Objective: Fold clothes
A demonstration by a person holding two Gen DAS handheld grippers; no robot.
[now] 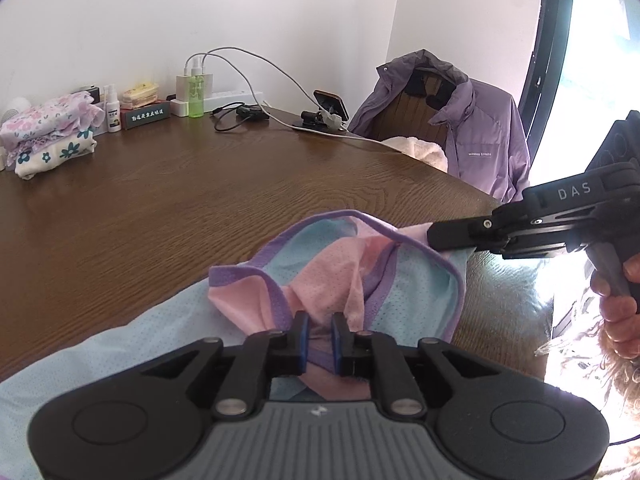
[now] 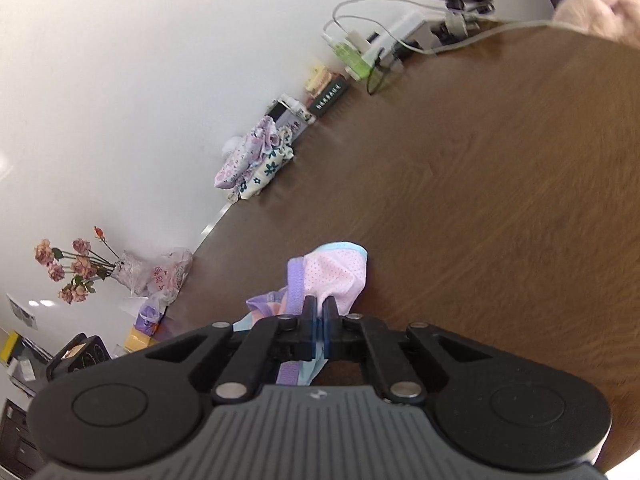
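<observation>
A pink, light-blue and purple mesh garment (image 1: 340, 276) lies bunched on the brown wooden table (image 1: 160, 200), near its front edge. My left gripper (image 1: 320, 328) sits low over its near hem. The jaws stand a little apart, with purple trim showing in the gap and the pads not pressing it. In the left wrist view my right gripper (image 1: 434, 236) comes in from the right, and a hand (image 1: 620, 312) holds its handle. It is shut on the garment's far right edge. In the right wrist view the right gripper (image 2: 319, 312) pinches the garment (image 2: 340, 276), whose pink corner sticks up beyond its closed pads.
Folded floral clothes (image 1: 48, 136) are stacked at the table's far left by the wall. Bottles (image 1: 196, 92), a power strip with cables and a phone on a stand (image 1: 330, 106) line the back. A chair with a purple jacket (image 1: 480, 132) stands at the far right. Flowers (image 2: 76, 268) stand beyond the table's end.
</observation>
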